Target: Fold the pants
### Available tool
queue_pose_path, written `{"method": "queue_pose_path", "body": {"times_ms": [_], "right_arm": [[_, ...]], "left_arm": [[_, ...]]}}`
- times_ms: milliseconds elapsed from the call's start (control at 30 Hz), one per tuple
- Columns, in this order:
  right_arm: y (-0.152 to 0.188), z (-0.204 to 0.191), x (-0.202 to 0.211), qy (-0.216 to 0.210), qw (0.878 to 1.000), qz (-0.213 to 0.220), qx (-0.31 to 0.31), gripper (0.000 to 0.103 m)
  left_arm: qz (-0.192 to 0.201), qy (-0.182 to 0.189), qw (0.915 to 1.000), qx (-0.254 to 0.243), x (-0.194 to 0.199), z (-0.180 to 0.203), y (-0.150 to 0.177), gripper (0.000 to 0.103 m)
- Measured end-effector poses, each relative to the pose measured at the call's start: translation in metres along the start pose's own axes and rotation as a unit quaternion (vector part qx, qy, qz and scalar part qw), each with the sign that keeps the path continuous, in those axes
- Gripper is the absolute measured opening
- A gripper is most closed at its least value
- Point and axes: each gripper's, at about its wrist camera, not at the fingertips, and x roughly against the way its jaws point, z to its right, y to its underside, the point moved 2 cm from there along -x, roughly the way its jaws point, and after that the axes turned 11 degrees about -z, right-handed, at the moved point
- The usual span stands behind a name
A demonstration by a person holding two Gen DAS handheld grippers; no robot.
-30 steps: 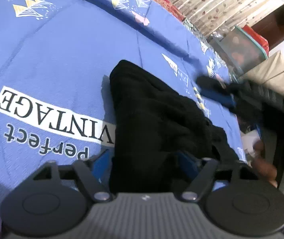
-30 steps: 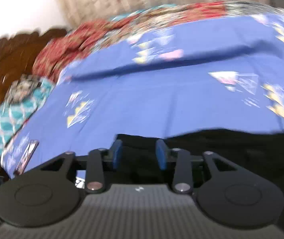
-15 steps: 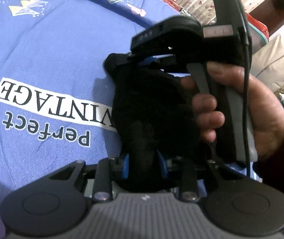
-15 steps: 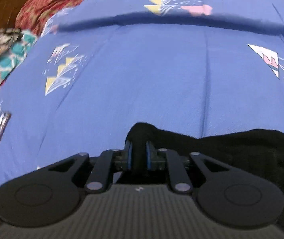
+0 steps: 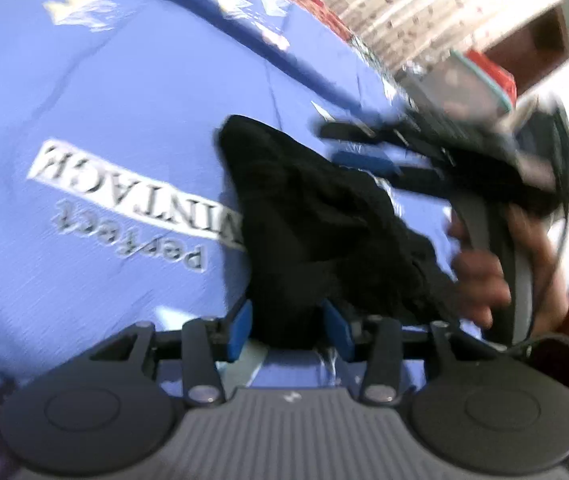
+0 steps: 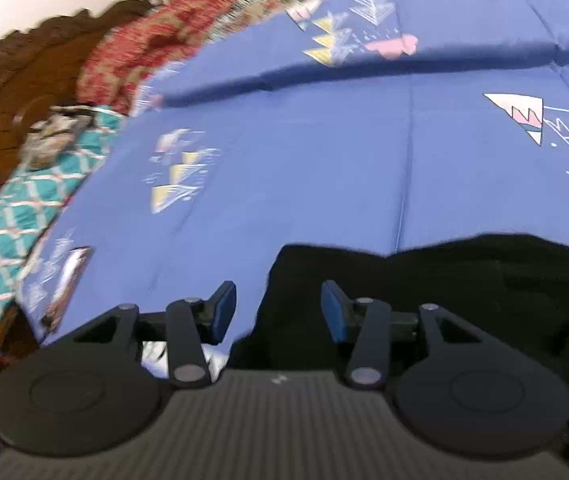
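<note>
The black pants point(image 5: 316, 224) lie bunched on the blue bedsheet point(image 5: 124, 92). My left gripper point(image 5: 290, 330) has its blue pads apart, with the near end of the pants lying between them. My right gripper point(image 6: 274, 312) is open, its blue pads apart above the far edge of the pants point(image 6: 444, 300). It also shows in the left wrist view point(image 5: 364, 148), held in a hand to the right of the pants and blurred.
The sheet carries a "Perfect VINTAGE" print point(image 5: 124, 196). A dark phone point(image 6: 66, 280) lies near the sheet's left edge. A teal patterned cloth point(image 6: 32, 208), a red blanket point(image 6: 156, 44) and a carved wooden headboard point(image 6: 8, 92) lie beyond. A clear storage box point(image 5: 460, 84) stands off the bed.
Both grippers opened and let go of the pants. The right gripper drew back to the right, off the far corner of the pants.
</note>
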Motion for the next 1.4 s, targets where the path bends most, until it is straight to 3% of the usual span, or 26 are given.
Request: {"method": "queue_pose_path", "body": {"times_ms": [100, 267, 367, 433, 700, 833, 967, 1100, 1167, 1300, 1400], "right_arm": [[0.022, -0.008, 0.009, -0.024, 0.999, -0.003, 0.031, 0.036], [0.065, -0.029, -0.003, -0.055, 0.994, -0.032, 0.087, 0.036], [0.083, -0.025, -0.036, -0.017, 0.994, -0.076, 0.075, 0.036], [0.084, -0.020, -0.037, -0.033, 0.996, -0.064, 0.050, 0.036], [0.083, -0.021, -0.041, -0.035, 0.996, -0.070, 0.052, 0.036], [0.093, -0.022, -0.034, -0.024, 0.995, -0.061, 0.072, 0.036], [0.096, -0.017, -0.030, -0.019, 0.995, -0.055, 0.081, 0.036], [0.095, -0.015, -0.031, -0.020, 0.995, -0.054, 0.081, 0.036], [0.096, -0.015, -0.032, -0.021, 0.995, -0.055, 0.080, 0.036], [0.095, -0.015, -0.033, -0.020, 0.995, -0.054, 0.079, 0.036], [0.095, -0.015, -0.034, -0.020, 0.995, -0.054, 0.076, 0.036]], "left_arm": [[0.013, -0.008, 0.9991, 0.040, 0.015, -0.022, 0.005, 0.041], [0.024, -0.005, 0.9947, 0.100, 0.024, -0.050, 0.002, 0.041], [0.020, -0.013, 0.9952, 0.095, 0.022, -0.045, -0.001, 0.041], [0.012, -0.017, 0.9958, 0.089, 0.016, -0.041, -0.002, 0.041], [0.005, -0.016, 0.9953, 0.095, 0.006, -0.035, -0.002, 0.043], [0.000, -0.020, 0.9976, 0.066, -0.004, -0.019, -0.022, 0.047], [-0.008, -0.020, 0.9992, 0.033, -0.022, 0.002, -0.046, 0.058], [-0.033, -0.021, 0.9992, 0.009, -0.049, 0.019, -0.062, 0.059], [-0.042, -0.035, 0.9985, -0.001, -0.062, 0.023, -0.066, 0.057], [-0.044, -0.052, 0.9977, -0.004, -0.073, 0.020, -0.076, 0.039], [-0.051, -0.048, 0.9975, 0.010, -0.080, 0.016, -0.084, 0.038]]}}
